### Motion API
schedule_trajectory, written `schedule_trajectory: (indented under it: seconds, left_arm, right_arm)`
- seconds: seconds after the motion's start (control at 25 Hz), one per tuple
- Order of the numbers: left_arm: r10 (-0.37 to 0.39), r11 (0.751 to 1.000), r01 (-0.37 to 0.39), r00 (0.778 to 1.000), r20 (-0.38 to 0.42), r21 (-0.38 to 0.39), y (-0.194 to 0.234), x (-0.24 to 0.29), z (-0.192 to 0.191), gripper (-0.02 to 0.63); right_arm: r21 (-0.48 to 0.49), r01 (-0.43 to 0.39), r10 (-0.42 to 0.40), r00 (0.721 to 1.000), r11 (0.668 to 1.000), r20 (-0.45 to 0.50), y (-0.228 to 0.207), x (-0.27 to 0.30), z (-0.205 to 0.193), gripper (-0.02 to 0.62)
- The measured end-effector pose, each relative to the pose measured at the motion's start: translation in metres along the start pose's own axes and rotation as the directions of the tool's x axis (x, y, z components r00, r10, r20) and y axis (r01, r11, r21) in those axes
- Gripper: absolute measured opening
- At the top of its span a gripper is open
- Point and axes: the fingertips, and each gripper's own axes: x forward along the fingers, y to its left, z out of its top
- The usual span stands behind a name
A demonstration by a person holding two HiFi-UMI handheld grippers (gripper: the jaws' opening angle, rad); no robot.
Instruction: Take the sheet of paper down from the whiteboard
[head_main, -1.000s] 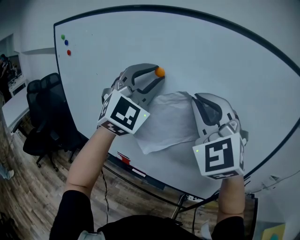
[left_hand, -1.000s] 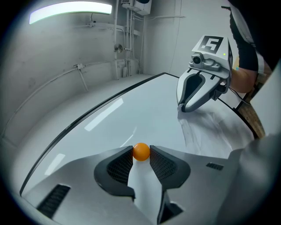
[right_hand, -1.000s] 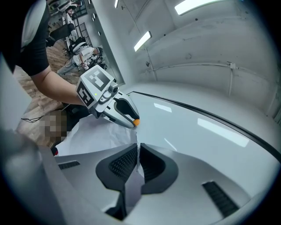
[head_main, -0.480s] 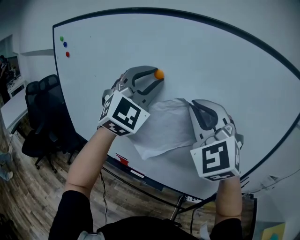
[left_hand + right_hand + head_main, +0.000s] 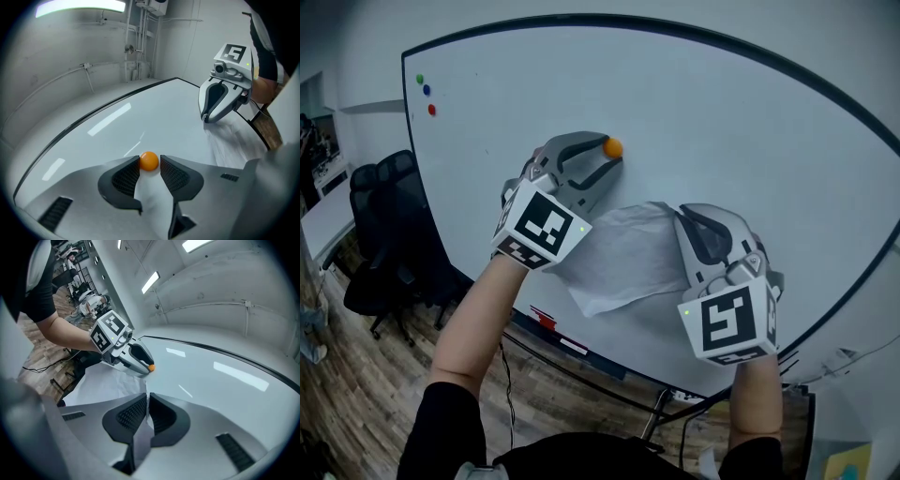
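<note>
Head view, step: the left claw [image 5: 609, 156] pinches the small round orange magnet [image 5: 613, 147] against the dark-framed whiteboard [image 5: 741, 112], just above the crumpled white sheet of paper [image 5: 623, 258]. The right claw [image 5: 682, 214] holds the sheet's upper right corner.
Left gripper view: both jaws press on the magnet [image 5: 149, 161].
Right gripper view: jaws closed narrow on the paper's edge [image 5: 140, 425].
Next: the sheet looks free, so draw it gently off the board.
Change: the right claw and its corner sit slightly lower and further left than a second ago.
</note>
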Motion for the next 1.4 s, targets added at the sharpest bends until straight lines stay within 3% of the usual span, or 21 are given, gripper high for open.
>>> schedule_trajectory:
  seconds: [0.32,0.4,0.56,0.64,0.68,0.76,0.8,1.0,1.12,1.24,1.4]
  left_arm:
    - [-0.011,0.996,0.012,1.000,0.019,-0.086,-0.029,-0.034,-0.008,0.149]
    - [-0.040,0.992,0.044,0.999,0.034,-0.117,-0.047,-0.047,-0.006,0.117]
    - [-0.102,0.989,0.105,0.994,0.027,-0.105,-0.080,-0.071,-0.005,0.059]
    - [-0.120,0.980,0.125,0.992,0.038,-0.154,-0.095,-0.083,-0.006,0.030]
    - [-0.120,0.964,0.132,0.990,0.068,-0.231,-0.100,-0.091,-0.004,0.016]
    - [-0.104,0.898,0.147,0.987,0.123,-0.414,-0.111,-0.106,0.001,0.012]
    - [-0.106,0.873,0.153,0.986,0.127,-0.463,-0.116,-0.114,0.001,0.012]
    - [-0.155,0.815,0.169,0.985,0.073,-0.555,-0.148,-0.139,-0.026,0.012]
    - [-0.174,0.738,0.180,0.982,0.075,-0.650,-0.169,-0.149,-0.046,0.012]
    - [-0.173,0.679,0.165,0.983,0.063,-0.715,-0.190,-0.165,-0.071,0.012]
    - [-0.186,0.588,0.142,0.982,0.038,-0.796,-0.225,-0.185,-0.108,0.012]
  right_arm:
    - [0.030,-0.035,0.035,0.999,0.999,0.003,0.017,-0.007,-0.015,0.029]
    - [0.048,-0.061,0.060,0.998,0.997,0.028,0.027,-0.018,-0.019,0.029]
    - [0.101,-0.077,0.070,0.995,0.992,0.066,0.045,-0.043,-0.023,0.029]
    - [0.157,-0.087,0.078,0.995,0.984,0.068,0.061,-0.053,-0.031,0.029]
    - [0.188,-0.098,0.087,0.994,0.977,0.064,0.070,-0.056,-0.038,0.029]
    - [0.244,-0.135,0.127,0.991,0.960,0.051,0.092,-0.059,-0.056,0.026]
    - [0.274,-0.154,0.147,0.988,0.949,0.045,0.102,-0.059,-0.065,0.025]
    - [0.429,-0.212,0.216,0.976,0.878,0.040,0.149,-0.064,-0.109,0.023]
    - [0.550,-0.215,0.232,0.972,0.807,0.039,0.174,-0.074,-0.134,0.023]
    - [0.632,-0.211,0.271,0.963,0.745,0.001,0.197,-0.088,-0.165,0.021]
    - [0.731,-0.229,0.295,0.955,0.643,0.039,0.226,-0.102,-0.192,0.021]
